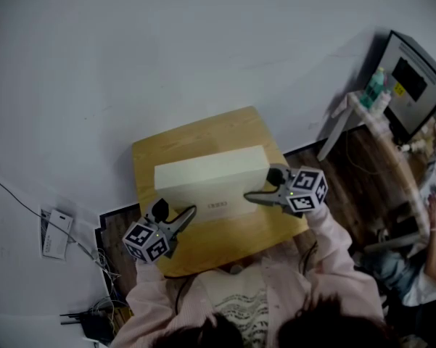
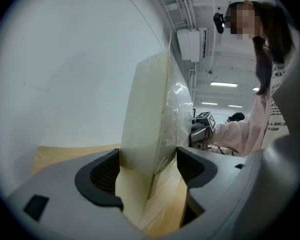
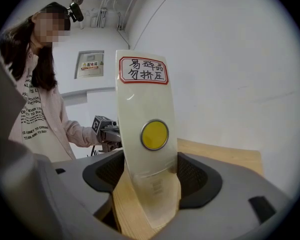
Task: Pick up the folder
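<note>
The flat wooden table (image 1: 225, 251) is bearing the folder (image 1: 210, 172), a long, stiff cream box standing mid-table. The grasp seems to be finishing. The left gripper (image 2: 149, 169) is clamping the glossy plastic-wrapped end. The right gripper (image 3: 150, 174), jaws wide, is pinching the end with the red-framed label (image 3: 143, 70) and round yellow button (image 3: 154, 134). Next, both hands are probably needing an even lift.

The right gripper (image 3: 150, 176) holds the folder (image 3: 140, 104) by its end, and both pads touch it. This end carries a yellow button (image 3: 154, 135) and a red-edged label (image 3: 143, 70).
</note>
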Motion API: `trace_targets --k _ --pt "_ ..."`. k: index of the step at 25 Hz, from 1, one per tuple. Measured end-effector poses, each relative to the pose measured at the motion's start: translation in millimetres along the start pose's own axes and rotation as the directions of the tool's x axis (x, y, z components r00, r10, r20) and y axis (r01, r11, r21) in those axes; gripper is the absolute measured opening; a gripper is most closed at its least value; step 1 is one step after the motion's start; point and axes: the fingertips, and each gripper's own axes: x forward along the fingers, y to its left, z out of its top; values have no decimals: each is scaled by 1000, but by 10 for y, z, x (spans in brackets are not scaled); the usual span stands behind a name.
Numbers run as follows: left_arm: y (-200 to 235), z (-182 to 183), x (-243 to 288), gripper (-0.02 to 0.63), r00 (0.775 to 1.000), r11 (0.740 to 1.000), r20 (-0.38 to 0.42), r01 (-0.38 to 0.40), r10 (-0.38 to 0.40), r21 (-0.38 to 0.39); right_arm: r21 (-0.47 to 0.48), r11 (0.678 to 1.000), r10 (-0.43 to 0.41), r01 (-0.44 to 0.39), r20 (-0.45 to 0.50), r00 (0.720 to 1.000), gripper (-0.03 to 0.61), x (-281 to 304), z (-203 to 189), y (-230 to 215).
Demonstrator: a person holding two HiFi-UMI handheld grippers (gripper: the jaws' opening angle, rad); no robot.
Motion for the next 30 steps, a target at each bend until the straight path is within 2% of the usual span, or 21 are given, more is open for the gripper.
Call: trace_targets --k 7,13,21,30 --pt "-22 17 0 370 1000 1000 -17 -4 4 9 -31 999 -13 13 21 1000 331 -30 52 5" --pt "-71 170 -18 370 1000 1000 17 -20 19 16 -17 1000 -13 14 44 999 331 -100 168 37" --pt "-214 391 -82 370 998 999 56 -43 41 33 -54 998 -14 19 99 995 333 -236 381 109" --pt "-357 636 -115 370 993 996 95 -75 71 42 -52 999 -4 12 143 990 333 -404 606 157"
